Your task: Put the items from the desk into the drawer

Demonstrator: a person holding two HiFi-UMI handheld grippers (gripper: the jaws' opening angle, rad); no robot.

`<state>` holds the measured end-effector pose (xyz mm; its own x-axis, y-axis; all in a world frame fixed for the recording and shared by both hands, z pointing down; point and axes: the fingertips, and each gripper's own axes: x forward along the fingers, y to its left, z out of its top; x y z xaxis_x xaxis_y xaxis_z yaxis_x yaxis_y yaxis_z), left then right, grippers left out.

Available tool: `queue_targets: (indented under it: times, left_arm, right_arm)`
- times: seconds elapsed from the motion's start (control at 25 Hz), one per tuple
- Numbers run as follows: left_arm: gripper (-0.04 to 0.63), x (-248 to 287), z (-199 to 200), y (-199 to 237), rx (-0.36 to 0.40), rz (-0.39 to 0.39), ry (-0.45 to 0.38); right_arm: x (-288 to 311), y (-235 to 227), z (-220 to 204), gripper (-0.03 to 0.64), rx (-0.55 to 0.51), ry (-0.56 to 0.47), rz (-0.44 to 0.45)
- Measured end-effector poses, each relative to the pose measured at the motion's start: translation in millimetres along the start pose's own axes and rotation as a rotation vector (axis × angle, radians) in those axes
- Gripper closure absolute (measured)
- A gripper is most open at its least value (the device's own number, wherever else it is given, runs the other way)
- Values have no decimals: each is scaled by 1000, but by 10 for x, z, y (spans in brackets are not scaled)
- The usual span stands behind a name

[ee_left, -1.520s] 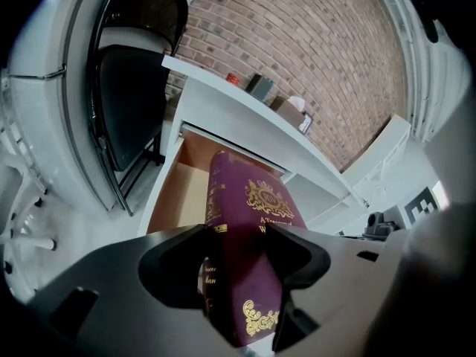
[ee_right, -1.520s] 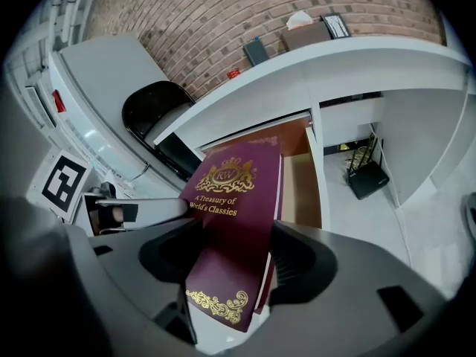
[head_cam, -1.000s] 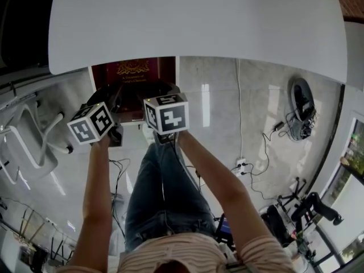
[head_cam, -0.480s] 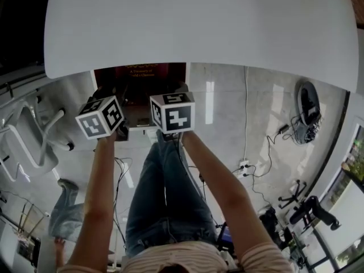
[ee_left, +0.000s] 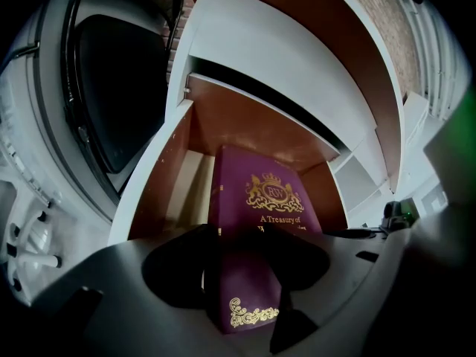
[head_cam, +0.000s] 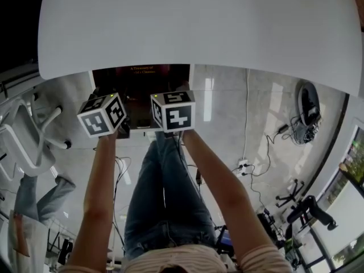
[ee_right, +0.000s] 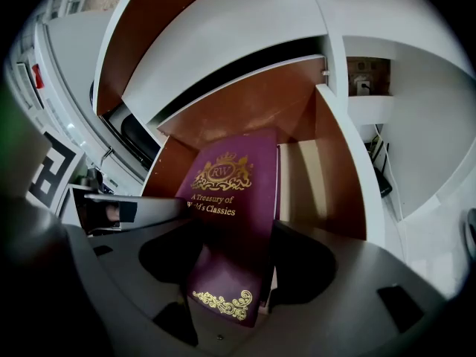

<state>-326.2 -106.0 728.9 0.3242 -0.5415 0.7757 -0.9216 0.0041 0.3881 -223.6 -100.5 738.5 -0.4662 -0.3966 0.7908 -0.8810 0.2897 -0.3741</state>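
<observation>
A maroon book (head_cam: 142,70) with gold lettering lies in the open drawer (head_cam: 105,90) under the white desk (head_cam: 193,21); only its title strip shows past the desk edge. In the left gripper view the book (ee_left: 271,199) runs from between the jaws into the brown-walled drawer (ee_left: 160,177). My left gripper (ee_left: 242,274) is shut on the book's near end. The right gripper view shows the same book (ee_right: 230,181) and the drawer side (ee_right: 338,169). My right gripper (ee_right: 230,266) is shut on that end too. Both marker cubes (head_cam: 102,115) (head_cam: 172,111) sit side by side.
A white chair (head_cam: 23,135) stands at the left on the glossy floor. Cables and a power strip (head_cam: 244,165) lie to the right, with a dark round object (head_cam: 304,104) beyond. Another person's legs (head_cam: 34,192) are at the lower left.
Less of the book shows past the desk edge than before; its gold crest is now covered. Both grippers stay shut on it. The other person's legs at the lower left have moved.
</observation>
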Motion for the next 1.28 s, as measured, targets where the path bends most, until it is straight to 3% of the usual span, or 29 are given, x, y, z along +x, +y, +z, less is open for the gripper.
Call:
queue_targets:
  times: [0.88, 1.28]
  left_arm:
    - [360, 233, -109, 94, 5, 35, 40]
    - [360, 237, -118, 91, -8, 40, 39]
  right_arm:
    - [264, -128, -133, 325, 3, 62, -72]
    - [198, -221, -58, 325, 5, -2, -126]
